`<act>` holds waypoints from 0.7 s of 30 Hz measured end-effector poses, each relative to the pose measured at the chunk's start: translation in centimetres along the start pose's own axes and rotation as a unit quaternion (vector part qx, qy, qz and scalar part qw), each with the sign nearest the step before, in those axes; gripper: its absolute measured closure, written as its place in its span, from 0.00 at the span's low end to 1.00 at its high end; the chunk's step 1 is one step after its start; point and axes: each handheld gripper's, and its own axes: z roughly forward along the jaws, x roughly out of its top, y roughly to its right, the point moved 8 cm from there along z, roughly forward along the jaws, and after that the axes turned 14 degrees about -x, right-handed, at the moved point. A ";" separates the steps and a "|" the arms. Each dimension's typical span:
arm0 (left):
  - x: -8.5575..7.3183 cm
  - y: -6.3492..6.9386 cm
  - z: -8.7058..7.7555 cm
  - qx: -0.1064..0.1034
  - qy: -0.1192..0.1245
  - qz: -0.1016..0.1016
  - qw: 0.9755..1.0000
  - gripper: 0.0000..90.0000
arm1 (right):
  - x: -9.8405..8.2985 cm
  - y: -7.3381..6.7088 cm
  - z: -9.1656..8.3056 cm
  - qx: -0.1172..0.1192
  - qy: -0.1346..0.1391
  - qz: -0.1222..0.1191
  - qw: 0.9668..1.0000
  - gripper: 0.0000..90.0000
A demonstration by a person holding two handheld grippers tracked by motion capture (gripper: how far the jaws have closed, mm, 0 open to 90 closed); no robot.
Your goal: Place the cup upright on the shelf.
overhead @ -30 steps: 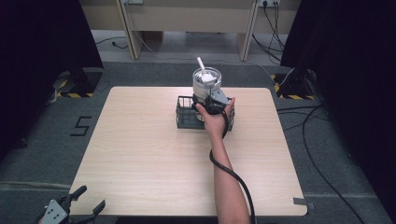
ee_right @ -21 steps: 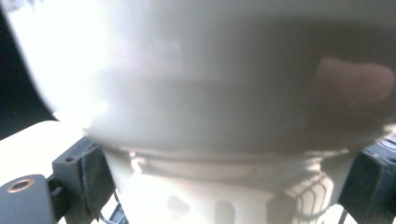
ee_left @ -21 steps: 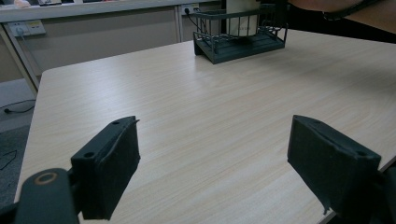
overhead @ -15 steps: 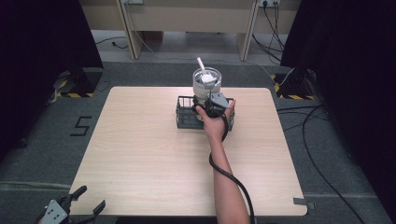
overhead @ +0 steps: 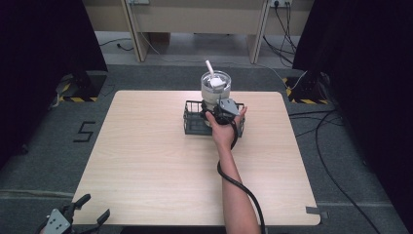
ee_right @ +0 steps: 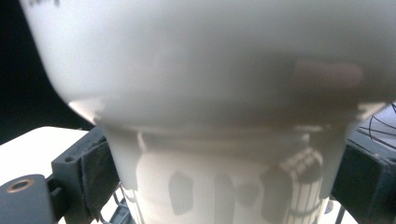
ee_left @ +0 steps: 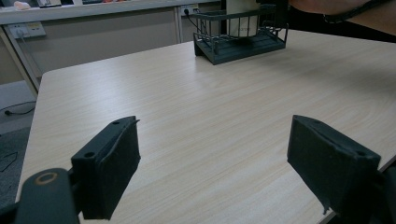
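A staged recording space of the laboratory or studio kind. A single pale wood-grain tabletop (overhead: 160, 170) stands alone on grey carpet (overhead: 44, 161), flanked by black curtains (overhead: 44, 44) on both sides. Yellow-and-black hazard tape (overhead: 73, 99) marks the floor by the curtain bases, and a taped numeral "5" (overhead: 85, 131) lies on the carpet. Loose cables (overhead: 336, 146) run across the floor; wall sockets (ee_left: 22, 31) sit on a beige panel behind.

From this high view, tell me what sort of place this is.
Probably a lab or recording room set up for filming. A lone wooden table stands on grey carpet between black curtains, hazard tape marks the floor, and cables trail past it.
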 end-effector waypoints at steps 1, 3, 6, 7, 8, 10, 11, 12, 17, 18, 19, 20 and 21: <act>0.0 0.0 0.0 0.000 0.000 0.000 1.000 0.18 | 0.0 0.0 0.0 0.000 0.000 0.000 1.000 0.09; 0.0 0.0 0.0 0.000 0.001 0.000 1.000 0.18 | -0.1 0.0 0.0 0.001 -0.003 0.003 1.000 0.09; 0.0 0.0 0.0 0.000 0.001 0.000 1.000 0.18 | -0.1 0.0 0.0 0.000 -0.007 0.006 1.000 0.09; 0.0 0.0 0.0 0.000 0.001 0.000 1.000 0.18 | -0.1 0.0 -0.1 0.000 -0.008 0.007 1.000 0.09; 0.0 0.0 0.0 0.000 0.001 0.000 1.000 0.18 | 0.0 0.0 -0.1 0.000 -0.007 0.006 1.000 0.09; 0.0 0.0 0.0 -0.001 0.001 0.000 1.000 0.18 | 0.0 0.0 -0.1 0.000 -0.008 0.002 1.000 0.09; 0.0 0.0 0.0 0.000 0.001 0.000 1.000 0.18 | 0.0 0.1 -0.1 -0.002 -0.007 0.002 1.000 0.09; 0.0 0.0 0.0 0.000 0.001 0.000 1.000 0.18 | 0.0 0.0 -0.1 -0.001 -0.008 0.007 1.000 0.09; 0.0 0.0 0.0 0.000 0.001 -0.001 1.000 0.18 | -0.2 0.1 0.1 0.004 -0.012 0.019 1.000 0.08; 0.0 0.0 0.0 -0.001 0.001 -0.001 1.000 0.18 | -0.2 0.0 0.2 0.004 -0.014 0.022 1.000 0.08; 0.0 0.0 0.0 -0.001 0.001 -0.002 1.000 0.18 | -0.2 0.0 0.2 0.004 -0.013 0.022 1.000 0.07; 0.0 0.0 0.0 -0.001 0.002 -0.002 1.000 0.18 | -0.2 0.0 0.2 0.004 -0.014 0.022 1.000 0.07; 0.0 0.0 0.0 -0.001 0.002 -0.002 1.000 0.18 | -0.2 0.0 0.2 0.003 -0.014 0.020 1.000 0.08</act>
